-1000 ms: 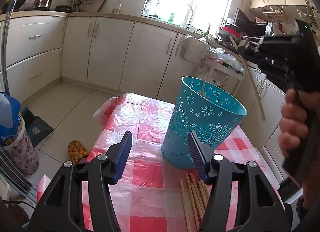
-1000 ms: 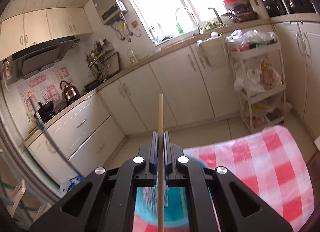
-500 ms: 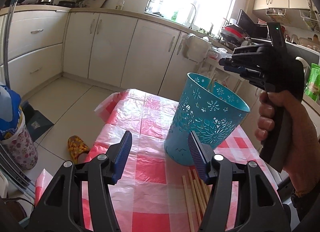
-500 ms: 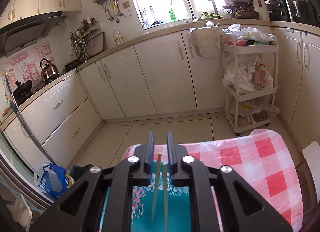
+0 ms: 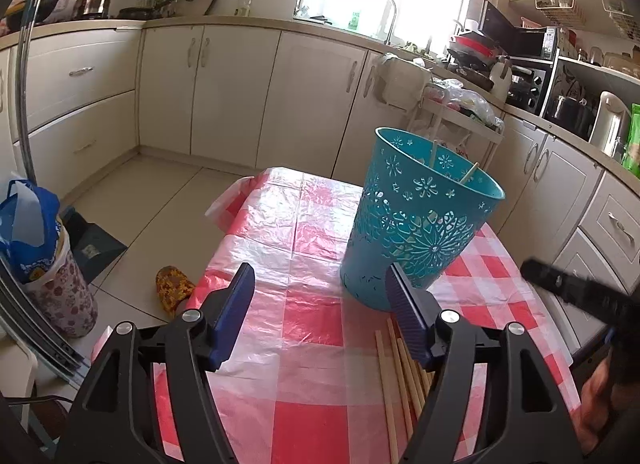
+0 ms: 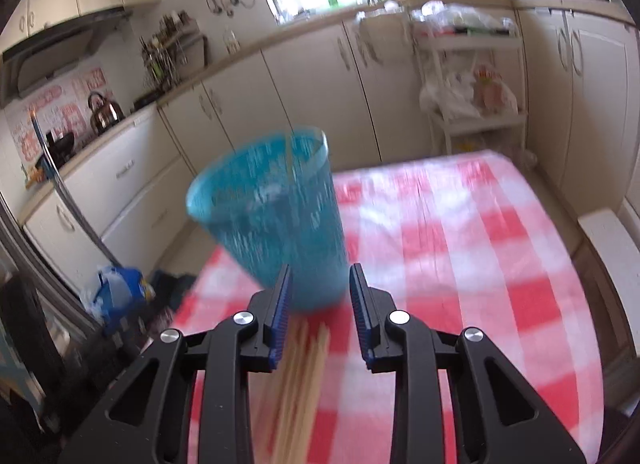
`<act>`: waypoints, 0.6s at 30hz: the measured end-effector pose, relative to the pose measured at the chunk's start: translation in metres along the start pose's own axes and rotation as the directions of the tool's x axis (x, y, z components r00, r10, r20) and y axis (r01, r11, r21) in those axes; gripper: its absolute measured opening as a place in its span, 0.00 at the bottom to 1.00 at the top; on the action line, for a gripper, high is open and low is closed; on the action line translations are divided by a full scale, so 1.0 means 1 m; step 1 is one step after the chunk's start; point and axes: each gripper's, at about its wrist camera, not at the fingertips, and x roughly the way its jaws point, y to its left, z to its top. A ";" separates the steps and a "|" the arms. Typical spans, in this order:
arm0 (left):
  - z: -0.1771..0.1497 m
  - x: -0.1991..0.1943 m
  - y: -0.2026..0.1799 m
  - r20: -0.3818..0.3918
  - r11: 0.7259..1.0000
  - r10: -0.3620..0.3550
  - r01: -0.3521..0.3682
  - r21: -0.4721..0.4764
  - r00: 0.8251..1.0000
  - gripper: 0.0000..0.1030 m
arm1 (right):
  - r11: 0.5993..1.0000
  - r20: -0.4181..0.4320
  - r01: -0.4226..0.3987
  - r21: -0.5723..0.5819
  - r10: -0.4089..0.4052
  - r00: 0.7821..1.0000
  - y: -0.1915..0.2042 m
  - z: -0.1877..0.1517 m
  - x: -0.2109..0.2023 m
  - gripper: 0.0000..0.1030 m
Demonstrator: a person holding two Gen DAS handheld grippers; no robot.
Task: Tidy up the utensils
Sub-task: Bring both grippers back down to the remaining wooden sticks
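Note:
A teal perforated bin (image 5: 420, 220) stands on the red-and-white checked tablecloth (image 5: 304, 264) with two wooden chopsticks (image 5: 433, 148) leaning inside it. It also shows blurred in the right wrist view (image 6: 272, 216). Several loose chopsticks (image 5: 400, 368) lie on the cloth in front of the bin, partly under my left gripper's right finger. My left gripper (image 5: 320, 316) is open and empty, hovering near the bin's base. My right gripper (image 6: 320, 312) is open and empty, low over the loose chopsticks (image 6: 300, 380).
Cream kitchen cabinets (image 5: 240, 92) run along the walls. A white rack with bags (image 6: 472, 76) stands behind the table. A blue bag (image 5: 28, 224) and a slipper (image 5: 172, 288) sit on the floor to the left. The person's right hand (image 5: 600, 396) is at the table's right edge.
My right gripper let a chopstick go into the bin, opened wider and dropped down toward the loose chopsticks on the table. My left gripper barely moved.

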 end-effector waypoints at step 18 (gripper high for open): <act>-0.016 0.005 0.000 -0.071 0.999 0.034 -0.033 0.019 0.997 0.69 | 0.999 -0.201 0.027 -0.038 -0.034 0.979 0.002 -0.073 0.043 0.24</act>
